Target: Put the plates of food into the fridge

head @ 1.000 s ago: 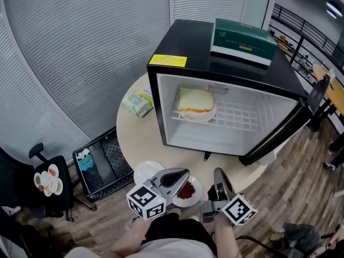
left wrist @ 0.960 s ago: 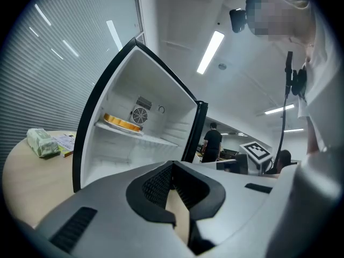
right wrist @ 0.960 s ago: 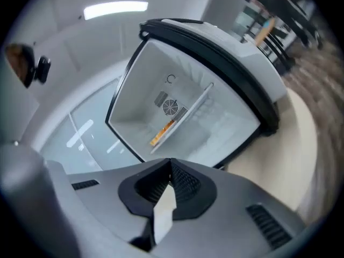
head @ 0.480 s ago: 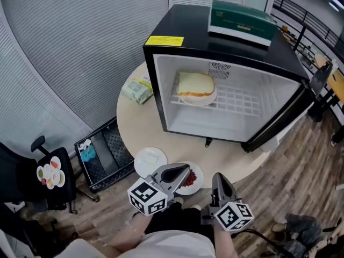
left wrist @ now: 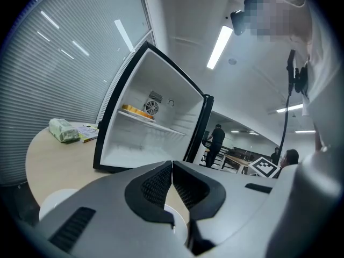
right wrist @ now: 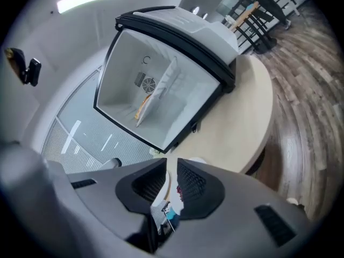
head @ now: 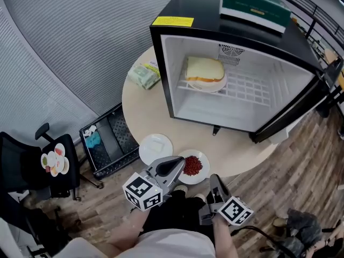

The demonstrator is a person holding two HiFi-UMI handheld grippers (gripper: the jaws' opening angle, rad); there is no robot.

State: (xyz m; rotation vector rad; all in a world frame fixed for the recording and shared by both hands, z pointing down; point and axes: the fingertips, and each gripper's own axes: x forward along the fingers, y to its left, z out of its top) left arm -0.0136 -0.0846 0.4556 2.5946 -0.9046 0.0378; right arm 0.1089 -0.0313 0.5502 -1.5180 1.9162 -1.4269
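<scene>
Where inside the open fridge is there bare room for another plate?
The white wire shelf is bare from the round white sandwich plate rightward to the wall, and the fridge's white floor beneath is bare all across. The shelf's left end is taken.

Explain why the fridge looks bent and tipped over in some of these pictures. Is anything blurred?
Head view: sharp and evenly lit, though the wide lens bows the blinds behind the fridge. Left gripper view: fisheye curves the fridge, corners go dark, the ceiling light glares white, and the mosaic patch was added afterwards. Right gripper view: the camera is rolled, so the fridge looks tipped; edges darken.
</scene>
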